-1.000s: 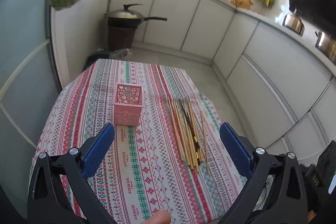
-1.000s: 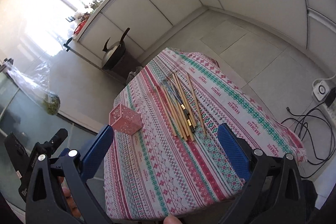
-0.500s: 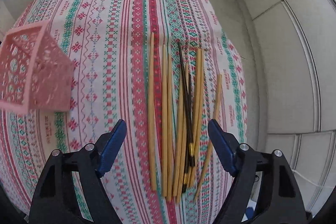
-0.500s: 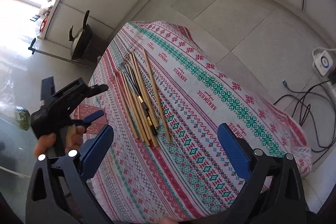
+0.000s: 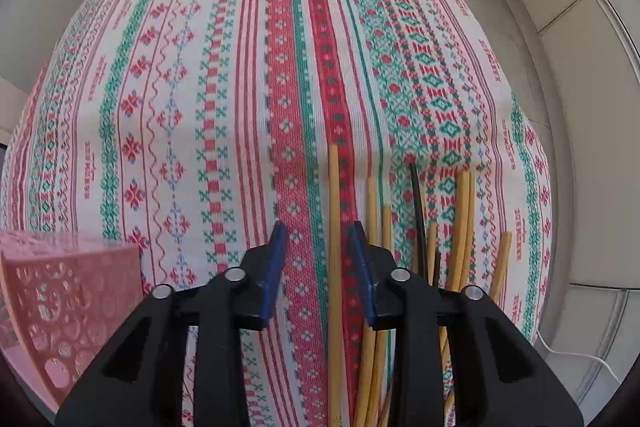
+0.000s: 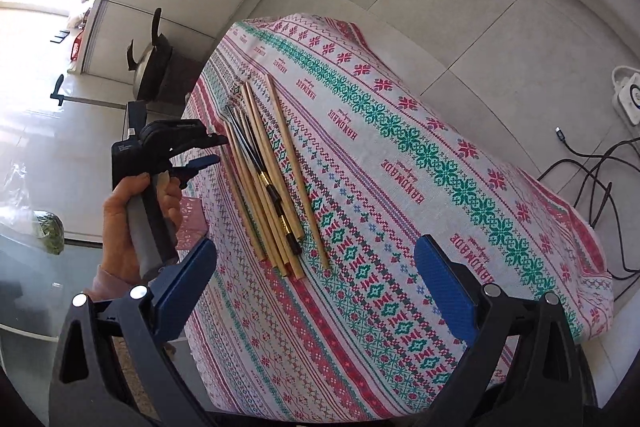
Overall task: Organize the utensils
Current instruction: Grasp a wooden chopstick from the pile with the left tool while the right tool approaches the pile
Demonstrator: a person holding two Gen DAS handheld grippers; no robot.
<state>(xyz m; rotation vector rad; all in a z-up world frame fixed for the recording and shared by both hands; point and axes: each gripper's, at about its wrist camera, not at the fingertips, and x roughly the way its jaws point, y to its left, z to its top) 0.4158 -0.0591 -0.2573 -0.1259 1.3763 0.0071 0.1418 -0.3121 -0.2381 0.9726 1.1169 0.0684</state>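
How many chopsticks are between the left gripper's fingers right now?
1. The leftmost bamboo chopstick lies between the left gripper's open fingers, flat on the tablecloth. The other chopsticks lie outside, to the right; none seems hidden.

Table under a striped patterned cloth point(image 6: 400, 187), with a chopstick row point(image 6: 272, 183) and pink basket point(image 5: 60, 307).

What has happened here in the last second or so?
The left gripper came down from above the table to the chopsticks and narrowed its jaws around the leftmost chopstick, not yet gripping it. The right gripper stayed wide open, holding nothing. The pink holder and the tablecloth look unmoved.
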